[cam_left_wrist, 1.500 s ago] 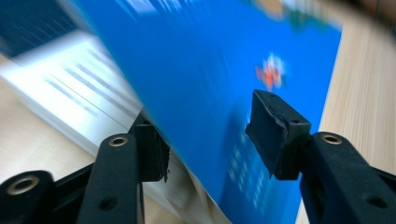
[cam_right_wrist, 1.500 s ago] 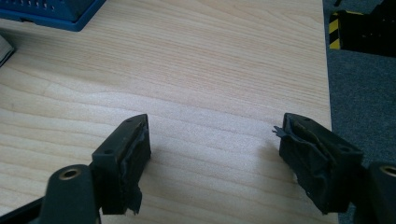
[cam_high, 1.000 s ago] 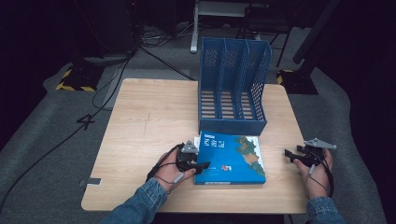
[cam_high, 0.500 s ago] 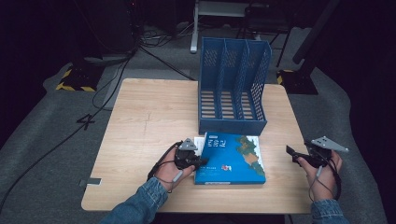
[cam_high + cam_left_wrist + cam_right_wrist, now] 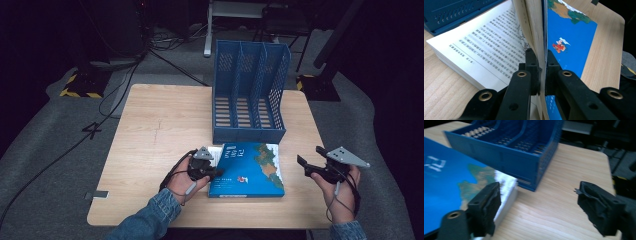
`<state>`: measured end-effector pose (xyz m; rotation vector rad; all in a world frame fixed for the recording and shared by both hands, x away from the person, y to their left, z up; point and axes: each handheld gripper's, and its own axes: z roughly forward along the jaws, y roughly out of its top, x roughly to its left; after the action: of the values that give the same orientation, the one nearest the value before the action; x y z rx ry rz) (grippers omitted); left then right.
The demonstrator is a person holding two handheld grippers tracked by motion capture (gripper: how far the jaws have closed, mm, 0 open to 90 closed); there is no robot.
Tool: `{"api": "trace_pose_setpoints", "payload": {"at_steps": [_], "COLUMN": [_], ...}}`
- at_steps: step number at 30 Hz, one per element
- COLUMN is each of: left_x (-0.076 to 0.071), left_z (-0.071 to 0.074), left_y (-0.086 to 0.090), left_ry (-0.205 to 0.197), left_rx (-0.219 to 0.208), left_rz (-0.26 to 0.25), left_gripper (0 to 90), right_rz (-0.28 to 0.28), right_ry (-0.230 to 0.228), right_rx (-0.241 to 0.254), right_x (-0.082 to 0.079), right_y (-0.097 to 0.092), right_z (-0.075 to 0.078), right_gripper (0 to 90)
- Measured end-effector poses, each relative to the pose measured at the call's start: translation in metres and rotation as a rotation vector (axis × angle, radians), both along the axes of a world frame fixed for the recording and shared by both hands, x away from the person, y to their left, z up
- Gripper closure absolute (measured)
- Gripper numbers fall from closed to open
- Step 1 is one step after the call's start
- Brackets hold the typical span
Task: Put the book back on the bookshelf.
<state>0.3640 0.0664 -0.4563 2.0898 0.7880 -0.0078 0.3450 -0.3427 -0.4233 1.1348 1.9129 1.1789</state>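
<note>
**Operator:** On the near half of the table I have the book lying flat, blue cover up, its far edge just in front of the blue file rack. My left claw is at the book's left edge. In the left gripper view its jaws are clamped on the cover and a thin sheaf of pages, which stand lifted on edge; the remaining block of printed pages lies flat beside them.

**Supervisor:** State of the right claw?

**Operator:** My right claw is held above the table's right edge, well apart from the book. Its jaws stand at a medium gap and have just been closing a little; nothing is between them. In the right gripper view, bare table shows between the jaws, with the book's right corner behind the left jaw.

**Supervisor:** Obstructions?

**Operator:** The file rack stands upright at the far right of the table, three compartments open toward me, its slotted base almost touching the book's far edge. That leaves little room beyond the book. To the left of the book, the table is bare wood. Beyond the table, cables run across the grey floor, and a yellow-and-black striped block sits at the far left. A cable trails from each claw along my wrists.
</note>
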Motion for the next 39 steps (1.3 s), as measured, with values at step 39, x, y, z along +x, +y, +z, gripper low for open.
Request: {"api": "trace_pose_setpoints", "payload": {"at_steps": [39], "left_x": [0.007], "left_z": [0.048], "left_y": [-0.014], "left_ry": [0.053], "left_rx": [0.014], "left_rz": [-0.019], "left_gripper": [86.0], "right_rz": [0.509], "right_ry": [-0.091], "right_rx": [-0.489], "right_x": [-0.053], "right_y": [0.153], "right_z": [-0.016], "right_gripper": [31.5]}}
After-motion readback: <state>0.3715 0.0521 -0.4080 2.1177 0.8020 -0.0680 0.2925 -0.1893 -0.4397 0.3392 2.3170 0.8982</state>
